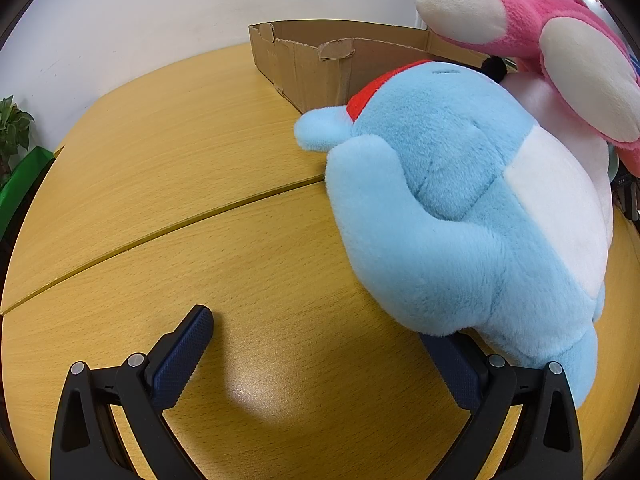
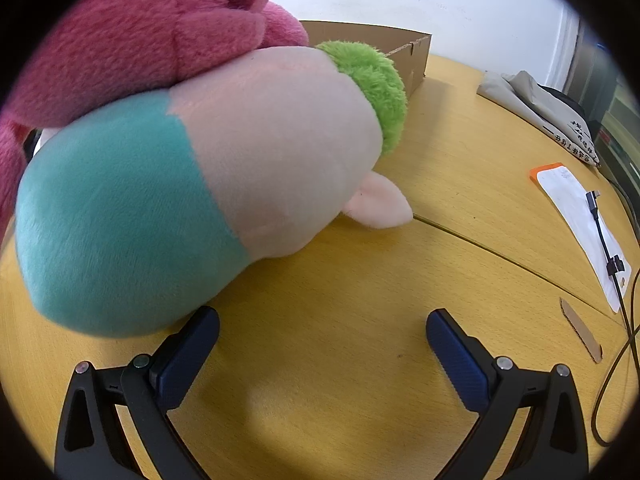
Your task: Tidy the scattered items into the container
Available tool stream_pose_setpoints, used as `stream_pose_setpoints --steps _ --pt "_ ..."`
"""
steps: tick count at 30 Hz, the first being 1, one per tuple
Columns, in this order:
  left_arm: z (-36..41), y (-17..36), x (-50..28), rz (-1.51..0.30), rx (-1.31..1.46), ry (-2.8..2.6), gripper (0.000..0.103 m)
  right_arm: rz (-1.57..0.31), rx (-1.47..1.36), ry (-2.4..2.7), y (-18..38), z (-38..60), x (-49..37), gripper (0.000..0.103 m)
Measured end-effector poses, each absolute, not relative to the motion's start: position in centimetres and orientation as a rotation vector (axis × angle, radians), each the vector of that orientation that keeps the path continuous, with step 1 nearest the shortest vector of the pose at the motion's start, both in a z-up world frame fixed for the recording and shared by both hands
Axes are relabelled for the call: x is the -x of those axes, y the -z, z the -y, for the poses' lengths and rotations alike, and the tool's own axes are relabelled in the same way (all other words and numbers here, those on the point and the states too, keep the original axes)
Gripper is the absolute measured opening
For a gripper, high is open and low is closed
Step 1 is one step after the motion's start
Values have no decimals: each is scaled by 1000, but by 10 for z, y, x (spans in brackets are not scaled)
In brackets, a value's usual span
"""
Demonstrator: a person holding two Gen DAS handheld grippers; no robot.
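my left claw [image 1: 320, 340] is spread wide, its right finger tucked under the blue plush [image 1: 460, 208], gripping nothing. my right claw [image 2: 322, 336] is wide too, the teal-and-cream plush [image 2: 180, 184] just off its left finger. i'd centre on a narrow limb before closing, since the bodies look too fat. the pink plush [image 1: 560, 40] lies atop both. beyond, the cardboard box [image 1: 320, 76]; i can't see its contents.
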State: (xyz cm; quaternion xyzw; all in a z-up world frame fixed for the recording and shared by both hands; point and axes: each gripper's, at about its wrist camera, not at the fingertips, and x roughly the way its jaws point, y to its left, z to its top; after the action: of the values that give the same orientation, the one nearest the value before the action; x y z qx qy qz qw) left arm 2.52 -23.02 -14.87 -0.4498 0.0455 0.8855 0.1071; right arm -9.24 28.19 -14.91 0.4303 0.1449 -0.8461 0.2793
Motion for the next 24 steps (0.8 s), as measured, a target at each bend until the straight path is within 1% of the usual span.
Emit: stream_pose_setpoints --steps 4,8,10,14,16,18,21,24 --pt "229 148 -23 -101 1343 -2645 103 -333 -1204 2368 149 -282 85 103" --pt "229 148 -26 -76 1357 -2673 103 -281 -1243 2444 148 -279 59 103" --pt "229 147 -33 -51 1374 -2708 103 -282 -1240 2438 148 -276 47 103" --pt "236 144 -55 -24 1456 -2721 103 -226 -1281 2521 147 -280 21 103" --pt "244 142 -76 26 1514 -2798 102 -192 -1308 2578 146 -286 10 103" --pt "252 126 -105 134 1532 -2920 100 -166 -1333 2616 145 -290 -6 103" --pt "251 80 -150 360 1357 -3078 101 -180 -1272 2643 127 -288 -38 103" --pt "228 32 -187 439 1095 -3199 103 -139 -1087 2668 78 -276 -65 103"
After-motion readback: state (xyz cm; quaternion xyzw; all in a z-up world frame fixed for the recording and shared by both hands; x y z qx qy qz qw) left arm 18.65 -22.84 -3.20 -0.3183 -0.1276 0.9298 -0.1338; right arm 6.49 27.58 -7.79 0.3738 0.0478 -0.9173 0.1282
